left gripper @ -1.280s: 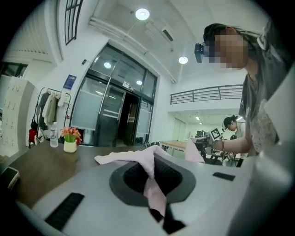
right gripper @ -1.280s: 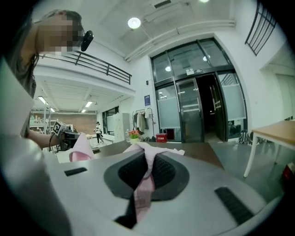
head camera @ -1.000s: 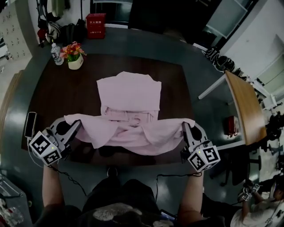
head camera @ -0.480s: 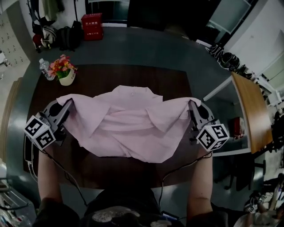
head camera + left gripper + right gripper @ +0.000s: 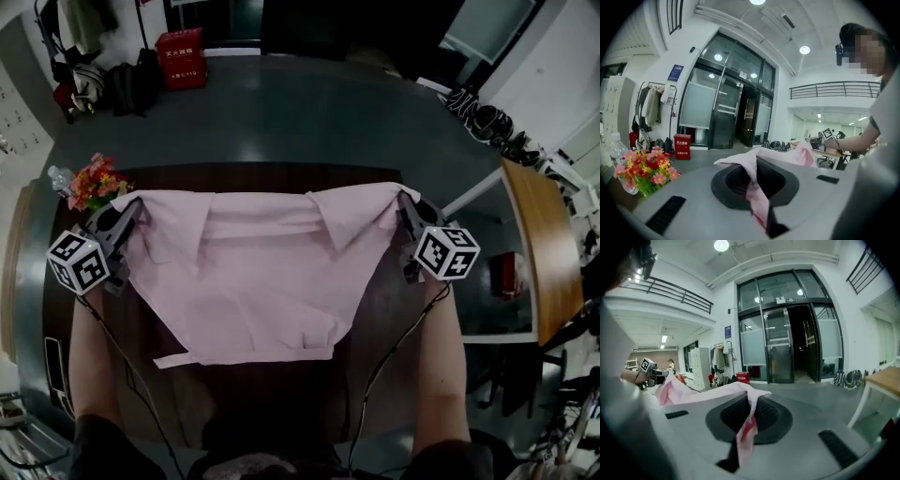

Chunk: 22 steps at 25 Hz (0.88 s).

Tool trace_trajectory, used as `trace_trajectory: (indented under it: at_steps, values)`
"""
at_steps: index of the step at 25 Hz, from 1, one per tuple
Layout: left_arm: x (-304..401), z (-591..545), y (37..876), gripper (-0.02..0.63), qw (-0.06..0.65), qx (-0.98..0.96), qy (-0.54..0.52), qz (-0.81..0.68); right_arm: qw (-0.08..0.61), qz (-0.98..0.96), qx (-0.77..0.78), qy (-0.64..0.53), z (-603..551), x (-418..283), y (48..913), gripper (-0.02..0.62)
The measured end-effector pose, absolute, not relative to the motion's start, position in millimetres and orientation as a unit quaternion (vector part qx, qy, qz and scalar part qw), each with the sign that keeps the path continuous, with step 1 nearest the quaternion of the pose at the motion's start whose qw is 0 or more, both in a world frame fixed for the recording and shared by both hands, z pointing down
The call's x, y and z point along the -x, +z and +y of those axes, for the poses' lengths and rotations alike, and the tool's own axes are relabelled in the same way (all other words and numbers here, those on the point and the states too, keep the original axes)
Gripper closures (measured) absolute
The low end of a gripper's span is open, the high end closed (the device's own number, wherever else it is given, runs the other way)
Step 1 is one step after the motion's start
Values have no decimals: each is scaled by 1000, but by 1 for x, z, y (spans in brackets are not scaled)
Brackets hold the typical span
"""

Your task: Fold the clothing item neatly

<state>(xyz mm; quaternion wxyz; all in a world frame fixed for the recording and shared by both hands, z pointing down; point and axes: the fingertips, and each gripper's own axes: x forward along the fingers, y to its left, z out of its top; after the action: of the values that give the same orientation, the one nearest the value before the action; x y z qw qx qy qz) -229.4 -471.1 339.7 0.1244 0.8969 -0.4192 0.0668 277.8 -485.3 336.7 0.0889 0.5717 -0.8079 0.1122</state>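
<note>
dark table (image 5: 281,380) carries flowers (image 5: 92,183) beside left claw (image 5: 131,208), which like right claw (image 5: 401,202) pinches shirt (image 5: 253,272).

The right gripper (image 5: 749,420), fingers (image 5: 732,416) closed, pinches pink shirt (image 5: 712,392) before glass doors (image 5: 787,345).

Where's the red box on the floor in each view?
Head view: red box, top left, beyond the table.
Left gripper view: red box, lower left, beside the glass doors.
Right gripper view: red box, centre, beside those doors.
Shared landmark: pink shirt.
</note>
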Motion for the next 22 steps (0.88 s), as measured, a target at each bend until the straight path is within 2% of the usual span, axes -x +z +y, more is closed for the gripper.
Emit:
trace_trajectory:
  at_steps: [5, 9, 12, 15, 18, 20, 22]
  values:
    - [240, -523, 416, 581, 184, -877, 116, -429, 137, -781, -583, 178, -542, -275, 422, 594]
    - [234, -551, 470, 581, 239, -857, 146, -432, 147, -758, -596, 221, -569, -279, 480, 594]
    - [232, -564, 497, 580, 248, -839, 185, -448, 175, -737, -608, 239, -579, -284, 511, 587]
    - [234, -567, 512, 574, 216, -827, 239, -461, 213, -724, -616, 226, -578, -287, 522, 518]
    - [239, -562, 521, 523, 206, -821, 270, -459, 227, -728, -609, 217, -576, -289, 524, 389]
    - [246, -557, 524, 442, 215, -817, 272, -461, 231, -726, -607, 225, -570, -294, 525, 351]
    - [251, -553, 520, 418, 219, -815, 261, -469, 241, -719, -610, 232, -561, -299, 525, 347]
